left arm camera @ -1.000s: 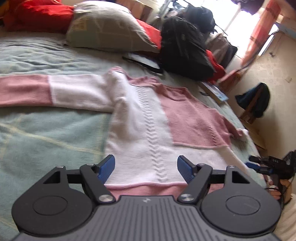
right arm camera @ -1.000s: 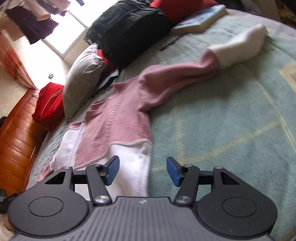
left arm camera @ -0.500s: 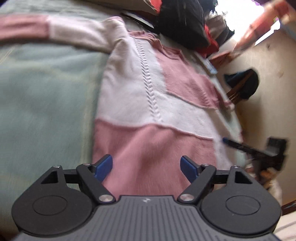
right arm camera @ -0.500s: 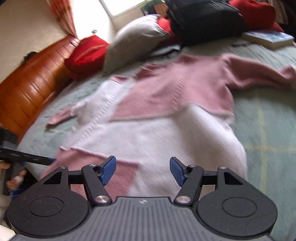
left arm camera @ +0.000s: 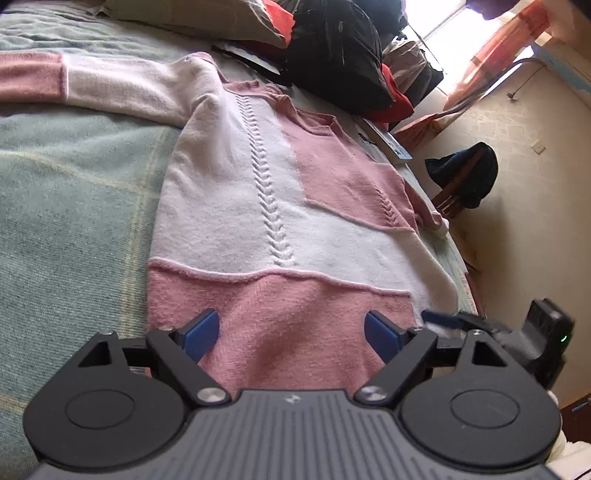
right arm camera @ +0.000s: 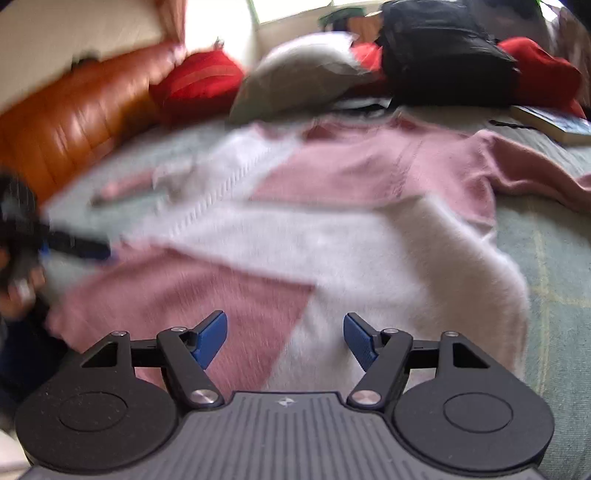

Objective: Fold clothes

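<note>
A pink and white knitted sweater [left arm camera: 258, 206] lies flat on a green blanket [left arm camera: 74, 184], sleeves spread to both sides. My left gripper [left arm camera: 291, 334] hovers over the pink hem band, its jaws opening, nothing pinched between the blue pads. At the hem's right corner the other gripper's fingers [left arm camera: 443, 319] reach in. In the blurred right wrist view the sweater [right arm camera: 332, 229] fills the middle. My right gripper [right arm camera: 285, 336] hangs above its lower edge where pink meets white, jaws opening and empty. The left gripper's fingers [right arm camera: 79, 245] show at the far left.
A grey pillow [left arm camera: 192, 18], red cushions [right arm camera: 195, 83] and a black backpack [left arm camera: 332, 51] crowd the head of the bed. A book [right arm camera: 557, 123] lies by the right sleeve. A wooden bed frame [right arm camera: 66, 122] runs along one side. A chair with dark clothing [left arm camera: 465, 177] stands beside the bed.
My left gripper sank and tilted toward the pink hem and opened wider. My right gripper swung from the right sleeve side to the sweater's lower edge, rolling and opening.
</note>
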`<state>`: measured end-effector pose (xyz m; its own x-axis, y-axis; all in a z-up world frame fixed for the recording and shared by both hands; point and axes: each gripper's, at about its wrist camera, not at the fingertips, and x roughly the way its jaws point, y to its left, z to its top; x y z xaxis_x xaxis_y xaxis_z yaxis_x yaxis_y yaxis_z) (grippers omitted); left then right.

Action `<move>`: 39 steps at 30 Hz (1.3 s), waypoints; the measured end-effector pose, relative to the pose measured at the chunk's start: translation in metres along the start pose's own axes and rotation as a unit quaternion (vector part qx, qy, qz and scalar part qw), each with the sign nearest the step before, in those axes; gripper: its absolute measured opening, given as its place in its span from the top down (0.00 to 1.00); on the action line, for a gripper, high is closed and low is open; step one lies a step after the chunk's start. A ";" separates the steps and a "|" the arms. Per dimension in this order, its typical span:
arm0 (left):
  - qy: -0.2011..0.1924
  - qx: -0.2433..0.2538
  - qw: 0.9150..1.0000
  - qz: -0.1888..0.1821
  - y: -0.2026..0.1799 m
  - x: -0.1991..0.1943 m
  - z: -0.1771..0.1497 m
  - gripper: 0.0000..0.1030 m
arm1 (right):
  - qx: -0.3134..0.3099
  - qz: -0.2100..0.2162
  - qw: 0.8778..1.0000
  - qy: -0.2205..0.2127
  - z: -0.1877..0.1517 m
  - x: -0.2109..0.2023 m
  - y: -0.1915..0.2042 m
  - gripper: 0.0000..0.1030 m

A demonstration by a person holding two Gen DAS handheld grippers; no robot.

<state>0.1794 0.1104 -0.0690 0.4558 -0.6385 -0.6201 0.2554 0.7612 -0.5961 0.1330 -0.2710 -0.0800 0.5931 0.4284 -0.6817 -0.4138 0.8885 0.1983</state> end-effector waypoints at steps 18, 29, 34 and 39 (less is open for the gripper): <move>-0.048 0.054 0.997 0.039 -0.004 -0.006 0.002 0.14 | -0.136 -0.012 0.990 -0.026 -0.014 0.050 0.104 0.12; -0.096 0.106 0.984 0.107 -0.027 -0.047 0.010 0.13 | -0.182 0.002 0.982 -0.044 0.015 0.032 0.138 0.09; -0.124 0.144 0.966 0.174 -0.047 -0.068 0.004 0.12 | -0.169 0.003 0.985 -0.046 0.059 0.095 0.170 0.09; -0.117 0.132 0.968 0.181 -0.036 -0.078 -0.013 0.11 | -0.159 0.003 0.987 -0.020 0.029 0.113 0.186 0.06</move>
<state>0.1240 0.1313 -0.0057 0.7290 -0.3058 -0.6124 0.2376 0.9521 -0.1925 0.1437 -0.0527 -0.0998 0.6142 0.4454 -0.6514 -0.6100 0.7917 -0.0337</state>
